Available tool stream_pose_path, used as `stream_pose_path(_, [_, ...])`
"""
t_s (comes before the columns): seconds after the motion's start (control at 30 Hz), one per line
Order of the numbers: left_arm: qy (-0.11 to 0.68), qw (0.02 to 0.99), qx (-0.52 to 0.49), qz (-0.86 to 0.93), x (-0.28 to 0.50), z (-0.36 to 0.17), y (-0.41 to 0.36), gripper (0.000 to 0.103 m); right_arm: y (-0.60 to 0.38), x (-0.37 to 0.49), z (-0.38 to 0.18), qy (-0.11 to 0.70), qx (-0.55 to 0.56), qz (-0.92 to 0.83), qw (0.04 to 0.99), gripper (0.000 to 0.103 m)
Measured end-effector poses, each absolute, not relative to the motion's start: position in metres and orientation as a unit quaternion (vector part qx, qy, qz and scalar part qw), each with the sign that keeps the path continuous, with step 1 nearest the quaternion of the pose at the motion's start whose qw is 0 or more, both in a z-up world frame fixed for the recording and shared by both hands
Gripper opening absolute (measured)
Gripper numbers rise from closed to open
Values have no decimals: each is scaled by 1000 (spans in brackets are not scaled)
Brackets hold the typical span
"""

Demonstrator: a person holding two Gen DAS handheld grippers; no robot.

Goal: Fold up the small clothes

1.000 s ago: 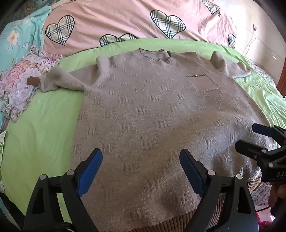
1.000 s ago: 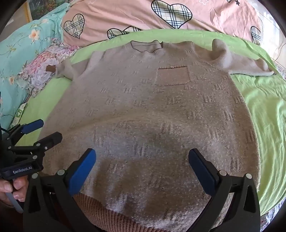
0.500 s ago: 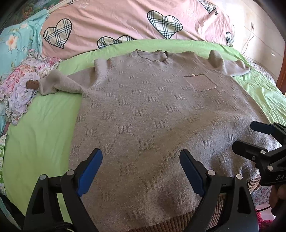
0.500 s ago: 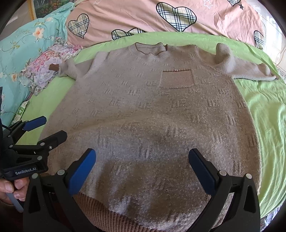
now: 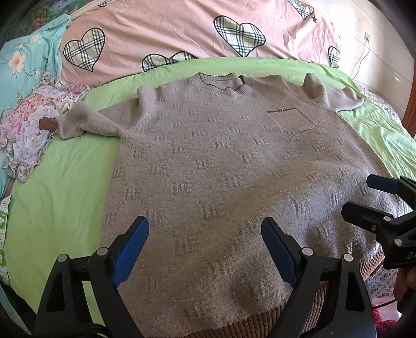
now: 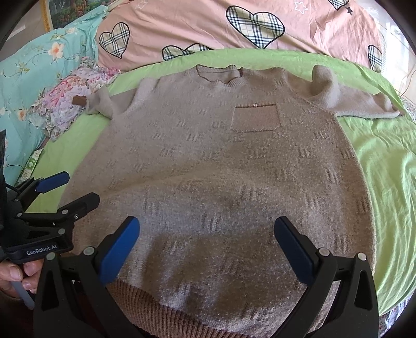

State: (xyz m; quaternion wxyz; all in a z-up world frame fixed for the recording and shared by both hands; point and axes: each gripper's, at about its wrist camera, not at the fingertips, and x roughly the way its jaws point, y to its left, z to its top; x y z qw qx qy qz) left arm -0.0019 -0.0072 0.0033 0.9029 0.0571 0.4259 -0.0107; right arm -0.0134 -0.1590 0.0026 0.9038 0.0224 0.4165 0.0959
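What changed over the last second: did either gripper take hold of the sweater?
No grasp. Both views drifted slightly back, so the sweater sits a little lower in frame. The left gripper and right gripper stay open above its hem; the sweater lies flat as before.

I'm looking into a bedroom in somebody's home. What tells me so is the bed itself: a wrinkled lime-green bedsheet [image 5: 65, 182] stretched over a mattress, with a pink quilt printed with plaid hearts [image 5: 182, 28] bunched along the far side. A turquoise floral pillow [image 6: 39, 78] lies at the left, and a frilled pink-and-purple flowered cloth [image 5: 23, 130] sits beside it. Behind the pillow I can see the corner of a framed landscape picture [image 6: 67, 13]. At the right, a cream wall with a socket and dangling white cable [image 5: 364, 49] meets a reddish wooden frame [image 5: 410, 104].
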Motion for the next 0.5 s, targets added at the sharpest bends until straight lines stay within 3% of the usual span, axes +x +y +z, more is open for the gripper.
stream_pose_path(0.5, [428, 902, 50, -13, -2, 5, -6, 89, -159, -12, 4, 432, 29, 100, 896, 103])
